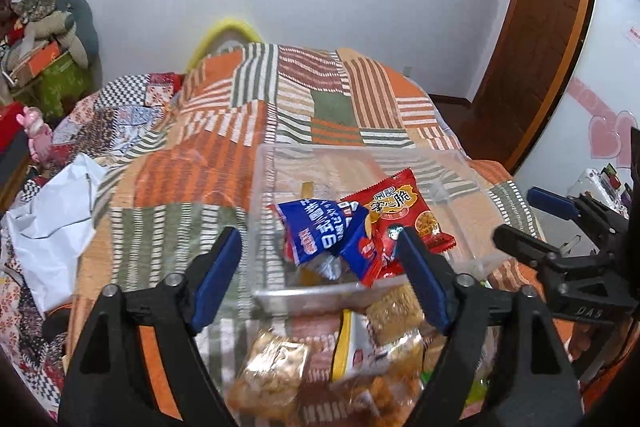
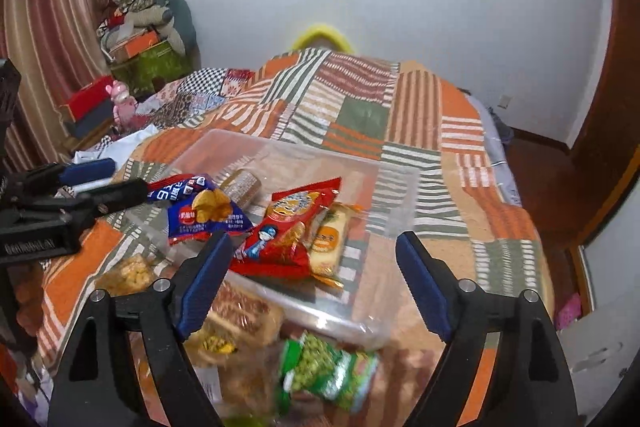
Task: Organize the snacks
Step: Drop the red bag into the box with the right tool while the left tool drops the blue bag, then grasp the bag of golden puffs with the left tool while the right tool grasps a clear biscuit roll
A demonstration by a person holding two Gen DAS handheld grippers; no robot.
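Both my grippers, left and right, hover spread wide, holding nothing. Ahead, a clear bin holds red and blue snack packets.

A patchwork-quilted bed carries a clear plastic bin, loose snack packets and a white bag

Both tongs: black triangular-cutout arms, blue ribbed pads, silver pivot screws.
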